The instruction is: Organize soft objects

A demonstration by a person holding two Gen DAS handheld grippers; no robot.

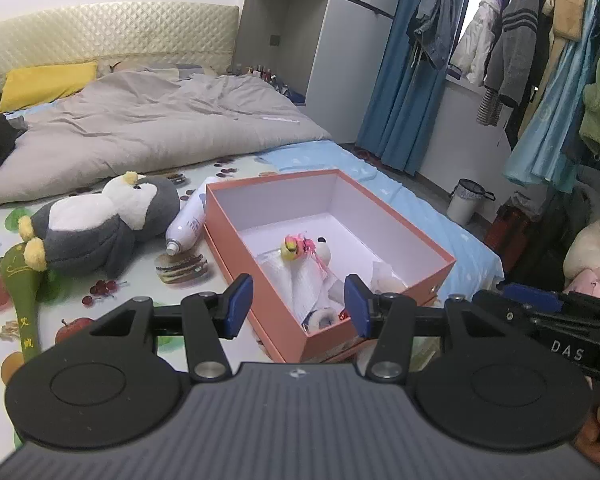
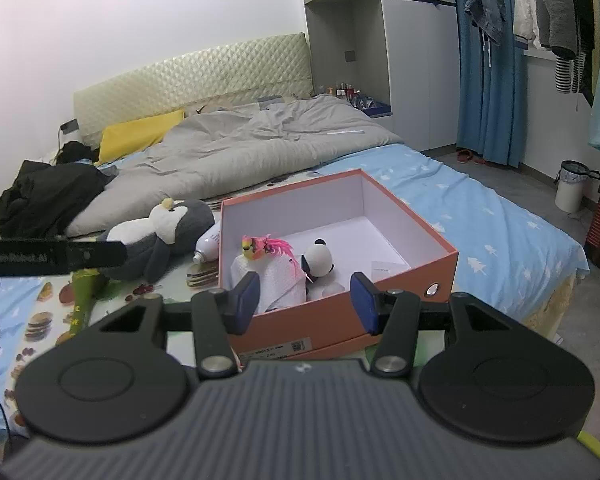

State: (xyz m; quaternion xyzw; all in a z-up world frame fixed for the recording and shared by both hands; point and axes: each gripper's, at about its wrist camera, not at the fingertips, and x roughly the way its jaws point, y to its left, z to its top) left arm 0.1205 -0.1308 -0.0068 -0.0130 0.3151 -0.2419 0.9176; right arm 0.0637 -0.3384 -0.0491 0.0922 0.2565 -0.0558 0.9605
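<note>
A: Start at the left claw (image 1: 298, 306). What is it doing?

B: Its blue pads stand spread with nothing between them. It points down over the near corner of the orange box (image 1: 380, 196), which sits on the bed (image 1: 440, 216) close to the foot edge. The right claw (image 2: 305, 302) is the same: spread, gripping nothing, facing the box's near wall.

A: Why would both hang there with nothing in them?

B: A fair guess is that the box is the collecting place. Being open-topped and near the bed's edge, it lets either claw drop things in from above without reaching far.

A: What is in it?

B: At the near end, a small panda plush (image 2: 320, 260) leans beside a little yellow toy with pink feathery hair (image 2: 260, 246), which rests on white crinkled padding (image 2: 280, 280). They are crowded into one end, so the far half of the floor stays bare, likely room for more.

A: And outside the box?

B: A big grey-and-white penguin plush (image 1: 100, 224) lies on its side on the printed sheet, just left of the box. A white spray bottle (image 1: 190, 220) lies between penguin and box wall, touching or nearly touching both. A green stick-shaped toy (image 1: 18, 280) lies partly under the penguin's yellow feet, toward the bed's near edge.

A: So what is left?

B: Judging by that, the penguin and perhaps the green toy. The penguin looks bulky against the free space, so it may need both claws. The bottle is hard, so it probably stays out.
</note>
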